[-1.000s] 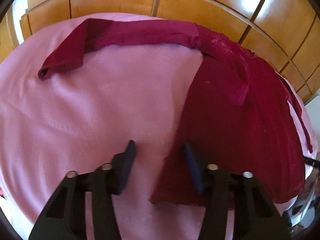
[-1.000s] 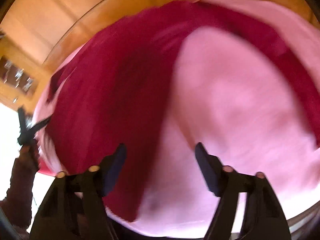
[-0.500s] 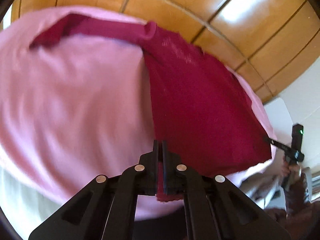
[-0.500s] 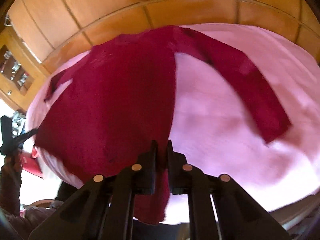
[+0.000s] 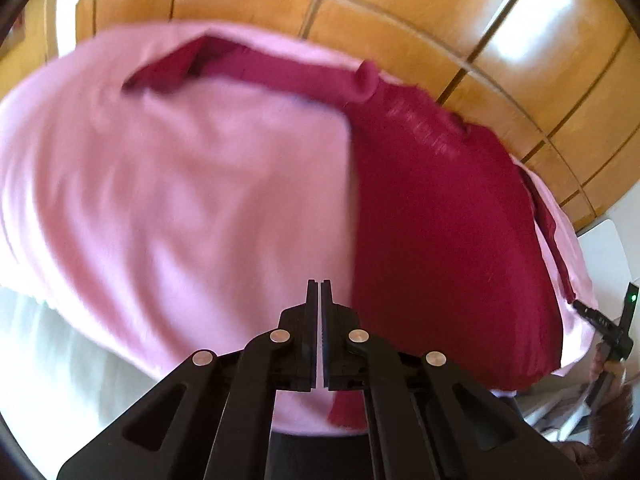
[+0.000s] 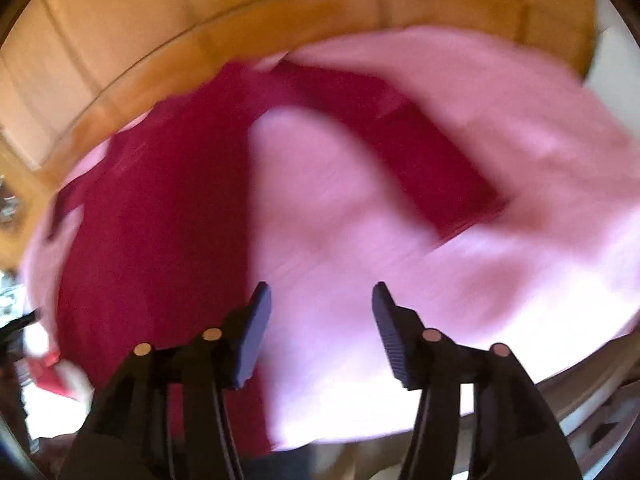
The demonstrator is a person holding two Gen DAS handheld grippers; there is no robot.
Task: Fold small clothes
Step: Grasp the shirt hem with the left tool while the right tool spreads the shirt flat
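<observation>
One garment to deal with: a dark red long-sleeved top (image 5: 440, 240) lies spread on a pink cover (image 5: 180, 200), with wooden panels (image 5: 400, 20) behind. The body runs from the far edge down to the near edge, where its hem hangs just over. One sleeve (image 5: 280, 68) stretches out sideways along the far edge; in the right wrist view it lies angled across the pink. The right wrist view is blurred and shows no fine detail.

The left gripper (image 5: 320, 292) has its jaws pressed together just beside the body's near side edge. No cloth shows between the tips. A scrap of red sits below the fingers, but whether it is pinched cannot be told.

The right gripper (image 6: 320, 300) has its jaws apart; they have just been opening. Nothing is between them, only pink cover shows through the gap. The body's edge lies just beside its left finger.

Handling, as a judgement:
- The fabric looks thin, soft and light, so it will sag and drag rather than hold shape.
- It may cling to the fuzzy cover and pull it along.
- It is not fragile.

Where to grip, as a judgement:
- The best holds are probably the hem corners or the sleeve cuff, pinching both layers at the edge.
- A hold in the middle of the panel would likely bunch the cloth.
- The outstretched sleeve probably wants folding in over the body first.
</observation>
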